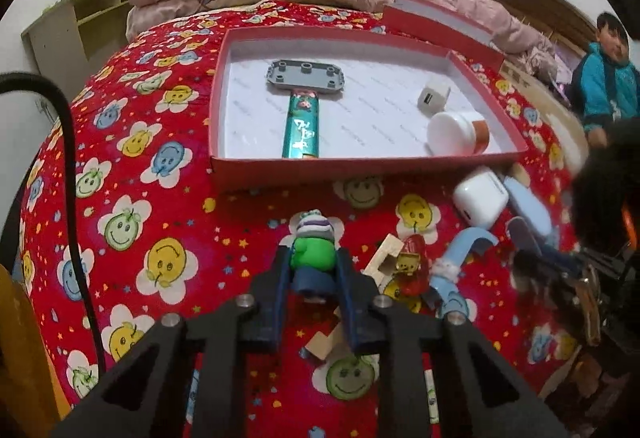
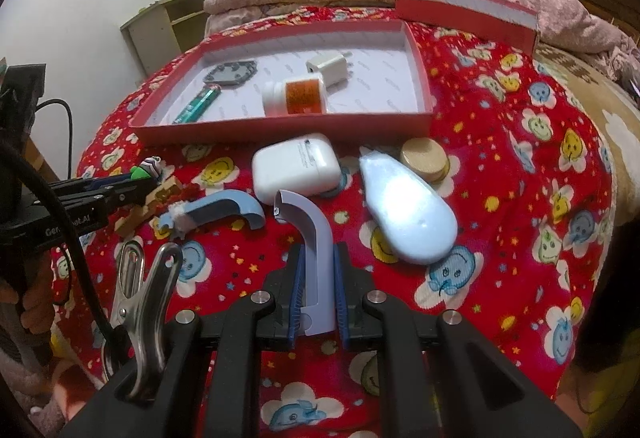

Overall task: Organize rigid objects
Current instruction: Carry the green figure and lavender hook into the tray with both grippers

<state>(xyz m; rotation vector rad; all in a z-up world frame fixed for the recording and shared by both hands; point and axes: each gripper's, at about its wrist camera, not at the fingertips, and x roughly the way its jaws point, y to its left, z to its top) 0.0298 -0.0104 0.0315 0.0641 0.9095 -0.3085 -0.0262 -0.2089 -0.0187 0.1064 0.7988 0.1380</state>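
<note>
My left gripper (image 1: 314, 258) is shut on a small toy figure (image 1: 314, 238) with a green body and a striped cap, just above the red bedspread. From the right wrist view the same gripper (image 2: 132, 181) and toy (image 2: 146, 169) show at the left edge. My right gripper (image 2: 320, 252) is shut on a lilac curved plastic piece (image 2: 308, 213) that points away from me. Behind both lies an open red box (image 1: 360, 165) holding a grey studded plate (image 1: 305, 76), a green tube (image 1: 302, 125), a white charger (image 1: 433, 97) and a white jar with an orange label (image 1: 456, 133).
Loose on the bedspread are a white case (image 2: 296, 167), a pale blue oval object (image 2: 404, 213), a wooden disc (image 2: 424, 157), a blue curved piece (image 2: 216, 211), wooden blocks (image 1: 384, 258) and a red toy (image 1: 412, 266). The box lid (image 2: 464, 13) leans at the back. A person (image 1: 604, 85) sits at the right.
</note>
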